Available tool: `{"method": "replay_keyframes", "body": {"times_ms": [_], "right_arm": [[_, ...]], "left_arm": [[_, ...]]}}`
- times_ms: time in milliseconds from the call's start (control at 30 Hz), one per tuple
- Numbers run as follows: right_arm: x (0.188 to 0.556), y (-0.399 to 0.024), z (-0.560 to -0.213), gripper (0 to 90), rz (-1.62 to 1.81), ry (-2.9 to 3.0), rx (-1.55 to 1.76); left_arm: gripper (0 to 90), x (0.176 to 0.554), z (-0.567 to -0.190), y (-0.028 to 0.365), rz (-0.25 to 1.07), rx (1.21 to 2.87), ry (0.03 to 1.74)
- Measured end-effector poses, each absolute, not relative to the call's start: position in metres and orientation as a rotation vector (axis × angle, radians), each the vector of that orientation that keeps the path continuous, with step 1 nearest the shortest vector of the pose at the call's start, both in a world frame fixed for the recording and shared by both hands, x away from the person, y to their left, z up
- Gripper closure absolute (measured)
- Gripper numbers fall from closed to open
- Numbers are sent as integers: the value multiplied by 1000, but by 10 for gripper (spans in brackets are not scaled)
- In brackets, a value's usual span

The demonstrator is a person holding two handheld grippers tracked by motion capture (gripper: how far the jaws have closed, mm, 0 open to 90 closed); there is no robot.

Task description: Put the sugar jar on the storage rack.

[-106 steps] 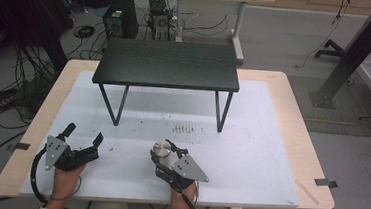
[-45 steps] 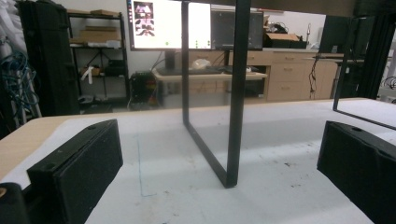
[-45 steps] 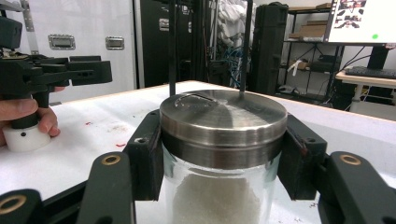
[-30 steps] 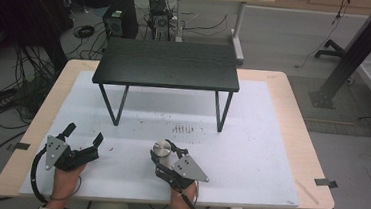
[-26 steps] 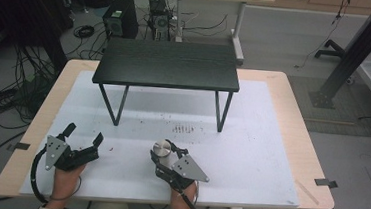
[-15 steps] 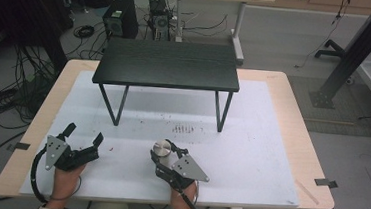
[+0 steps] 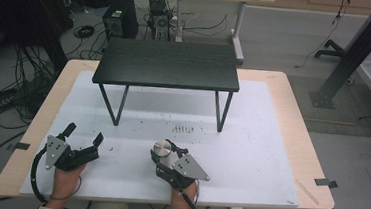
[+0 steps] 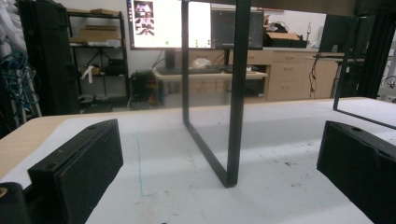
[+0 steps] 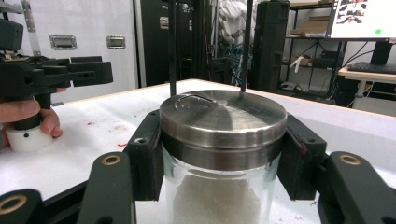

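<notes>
Right now the right tongs (image 9: 223, 154) are clamped on a clear glass jar with a round brushed-steel lid (image 9: 223, 122), their black pads pressing its sides just under the lid; white powdery stuff shows through the glass. Seen from above, the right tongs (image 7: 163, 153) hold that jar (image 7: 162, 148) upright on the white-covered surface (image 7: 249, 154), near its front edge and well in front of the small black table with thin metal legs (image 7: 168, 63). To the left of the jar, apart from it, the left tongs (image 7: 82, 135) rest on the surface with jaws wide apart and nothing between them. Along the left tongs (image 8: 210, 163), one flat black leg frame of the small table (image 8: 233, 93) stands just ahead.
</notes>
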State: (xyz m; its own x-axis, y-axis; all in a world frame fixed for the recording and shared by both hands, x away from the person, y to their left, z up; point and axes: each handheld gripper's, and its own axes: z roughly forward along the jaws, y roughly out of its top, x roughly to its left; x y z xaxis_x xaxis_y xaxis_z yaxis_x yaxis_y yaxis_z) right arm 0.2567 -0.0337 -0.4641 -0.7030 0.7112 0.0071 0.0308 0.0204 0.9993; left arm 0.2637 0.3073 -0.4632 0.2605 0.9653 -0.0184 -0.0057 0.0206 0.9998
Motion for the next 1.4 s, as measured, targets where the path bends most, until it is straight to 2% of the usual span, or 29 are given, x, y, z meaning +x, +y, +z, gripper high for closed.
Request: {"method": "replay_keyframes", "body": {"times_ms": [167,467,900,1400], "right_arm": [[256,-35,-460,430,1744,1803,750],[254,-36,-433,429,1747,1838,699],[255,-36,-378,429,1769,1872,645],[273,-35,-302,429,1767,1881,584]], "left_arm": [[6,264,-463,307,1003,1302,1017],[6,264,-463,307,1003,1302,1017],[6,264,-463,307,1002,1301,1018],[4,263,-463,307,1005,1302,1016]]}}
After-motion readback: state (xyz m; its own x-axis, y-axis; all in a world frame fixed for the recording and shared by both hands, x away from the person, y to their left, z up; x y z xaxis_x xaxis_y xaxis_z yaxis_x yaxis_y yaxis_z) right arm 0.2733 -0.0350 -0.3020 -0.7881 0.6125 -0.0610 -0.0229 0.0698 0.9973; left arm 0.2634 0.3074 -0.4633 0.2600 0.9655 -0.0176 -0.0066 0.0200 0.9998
